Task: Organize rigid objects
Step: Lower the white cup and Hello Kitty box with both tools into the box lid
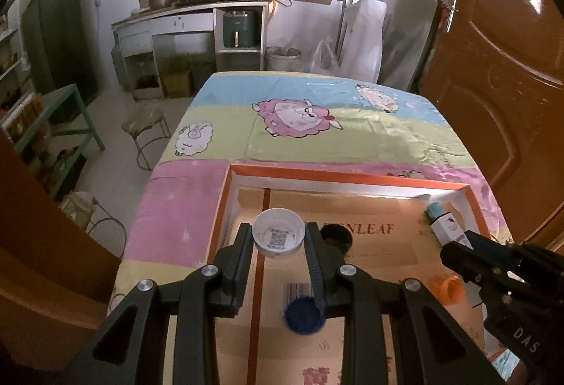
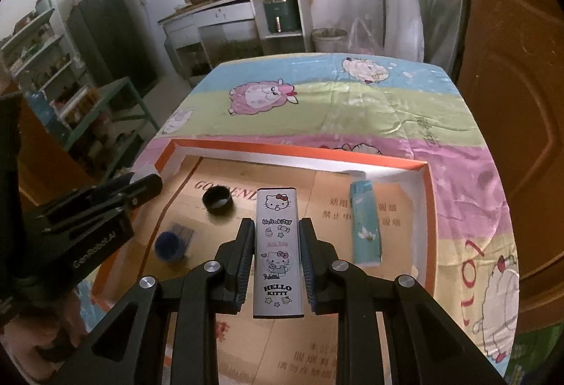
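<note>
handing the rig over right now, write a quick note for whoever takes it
Left gripper: shut on a white cap, above the tray.
Right gripper: shut on a Hello Kitty case, also above the tray.
Already in the orange-rimmed tray: black cap, blue cap, teal lighter, orange cap.
Left to do: set down the white cap and the case, probably in the tray.

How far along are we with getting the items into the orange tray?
Already lying in the orange tray: black cap, blue cap, teal lighter, orange cap. In hand: left gripper shut on the white cap, right gripper shut on the Hello Kitty case, both above the tray. Left: set both down.
</note>
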Tool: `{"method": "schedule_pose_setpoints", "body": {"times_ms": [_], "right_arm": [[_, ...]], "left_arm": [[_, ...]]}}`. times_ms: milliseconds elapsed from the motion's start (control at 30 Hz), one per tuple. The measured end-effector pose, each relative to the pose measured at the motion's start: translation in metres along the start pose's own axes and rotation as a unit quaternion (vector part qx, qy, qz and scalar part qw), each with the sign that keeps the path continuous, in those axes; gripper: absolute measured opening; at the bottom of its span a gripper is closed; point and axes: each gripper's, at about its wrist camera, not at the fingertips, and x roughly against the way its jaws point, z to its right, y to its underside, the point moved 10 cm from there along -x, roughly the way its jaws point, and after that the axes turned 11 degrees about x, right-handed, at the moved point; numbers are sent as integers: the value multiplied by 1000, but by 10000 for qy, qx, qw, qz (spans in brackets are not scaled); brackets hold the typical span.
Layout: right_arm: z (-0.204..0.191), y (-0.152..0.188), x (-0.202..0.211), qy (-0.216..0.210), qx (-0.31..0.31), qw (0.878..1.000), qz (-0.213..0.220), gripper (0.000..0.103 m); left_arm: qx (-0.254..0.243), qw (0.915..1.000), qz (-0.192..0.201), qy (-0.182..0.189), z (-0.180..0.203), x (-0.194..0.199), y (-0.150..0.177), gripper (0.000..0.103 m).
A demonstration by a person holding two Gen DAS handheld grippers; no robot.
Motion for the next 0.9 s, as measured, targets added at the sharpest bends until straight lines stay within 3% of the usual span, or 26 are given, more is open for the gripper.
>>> {"method": "schedule_pose_setpoints", "body": {"times_ms": [900], "right_arm": [[11, -9, -68, -132, -12, 9989, -450, 26]], "left_arm": [[30, 9986, -503, -148, -10, -57, -2, 30]]}}
